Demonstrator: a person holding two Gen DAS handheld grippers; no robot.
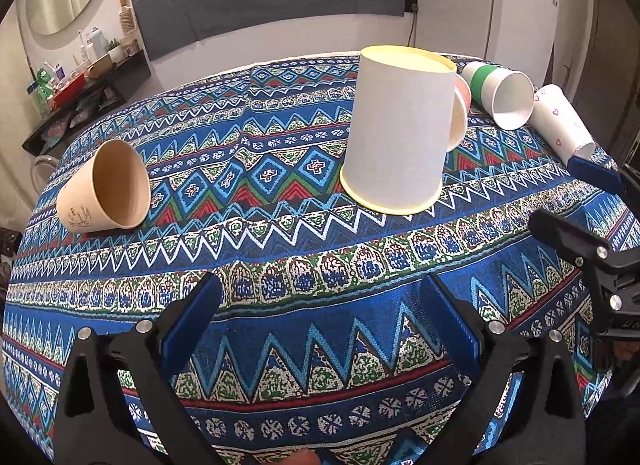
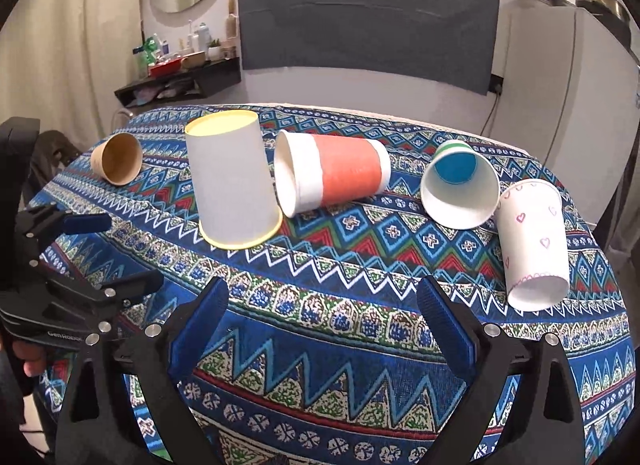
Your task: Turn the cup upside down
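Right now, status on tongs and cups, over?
Left tongs open, empty. Right tongs open, empty. White cup with yellow rim already mouth-down on the tablecloth; four other cups lie on their sides. Nothing blocking.

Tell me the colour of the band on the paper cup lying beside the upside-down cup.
Salmon-red band, white at both ends; right wrist view.

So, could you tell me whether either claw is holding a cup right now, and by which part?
Nothing is held. The left claw and right claw are both open over the tablecloth, short of the cups.
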